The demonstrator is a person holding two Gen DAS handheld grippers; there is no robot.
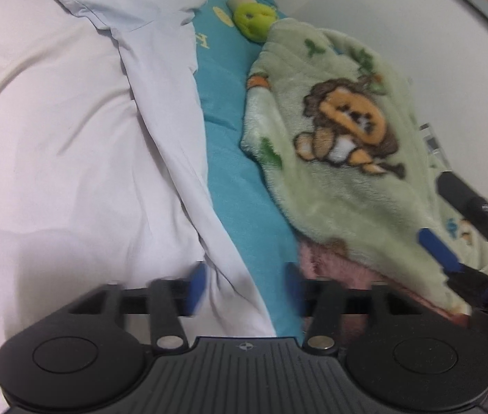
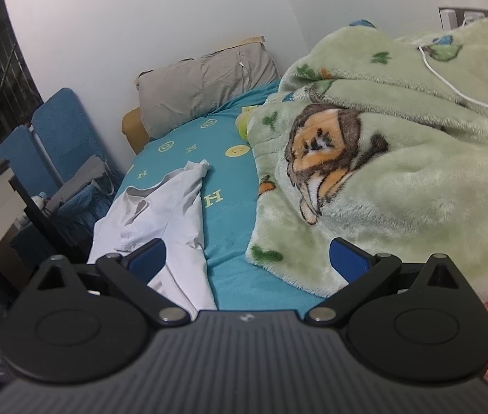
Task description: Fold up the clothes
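Note:
A white shirt point(image 1: 81, 138) lies spread over the left of the turquoise bed sheet point(image 1: 223, 110), one sleeve pointing to the far end. My left gripper point(image 1: 245, 288) is open, its blue pads straddling the shirt's near right edge just above the cloth. In the right wrist view the same white shirt point(image 2: 164, 214) lies rumpled on the turquoise sheet point(image 2: 230, 207). My right gripper point(image 2: 247, 262) hovers wide open over the shirt's near edge and the sheet, nothing between its pads. The right gripper's blue fingers point(image 1: 439, 250) show at the right edge of the left wrist view, over the blanket.
A green fleece blanket with a lion print point(image 1: 344, 127) point(image 2: 382, 172) is heaped along the right of the bed. A yellow-green toy point(image 1: 254, 19) lies near the far end. A grey pillow point(image 2: 206, 86) leans on the wall. A blue folded chair point(image 2: 61, 145) stands left of the bed.

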